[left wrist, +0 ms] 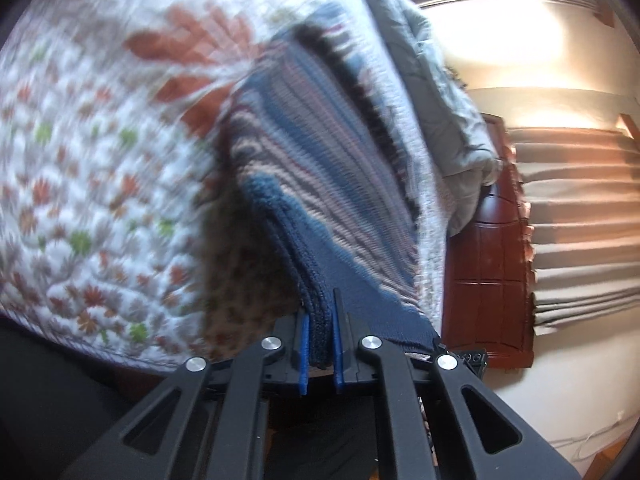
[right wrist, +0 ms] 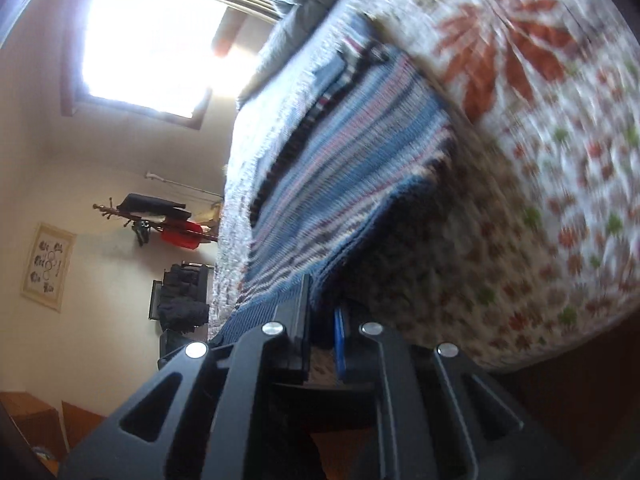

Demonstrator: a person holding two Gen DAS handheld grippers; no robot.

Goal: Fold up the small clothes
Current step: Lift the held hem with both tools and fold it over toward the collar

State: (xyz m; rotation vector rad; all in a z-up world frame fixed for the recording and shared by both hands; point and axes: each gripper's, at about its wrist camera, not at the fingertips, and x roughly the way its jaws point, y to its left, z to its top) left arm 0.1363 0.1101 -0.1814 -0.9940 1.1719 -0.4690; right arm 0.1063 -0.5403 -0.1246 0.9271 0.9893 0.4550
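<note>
The left gripper (left wrist: pixel 320 330) is clamped on the dark blue hem of a striped knit garment (left wrist: pixel 316 184), layers bunched between its blue pads (left wrist: pixel 305 350). The right gripper (right wrist: pixel 323 322) is clamped on another stretch of the same hem, the striped knit garment (right wrist: pixel 344 184) running ahead of its fingers. The cloth hangs lifted over a floral quilt (left wrist: pixel 92 184), casting a shadow below. To the left gripper's right stands a wooden bed end (left wrist: pixel 496 276); left of the right gripper is open room toward a window (right wrist: pixel 152 40).
</note>
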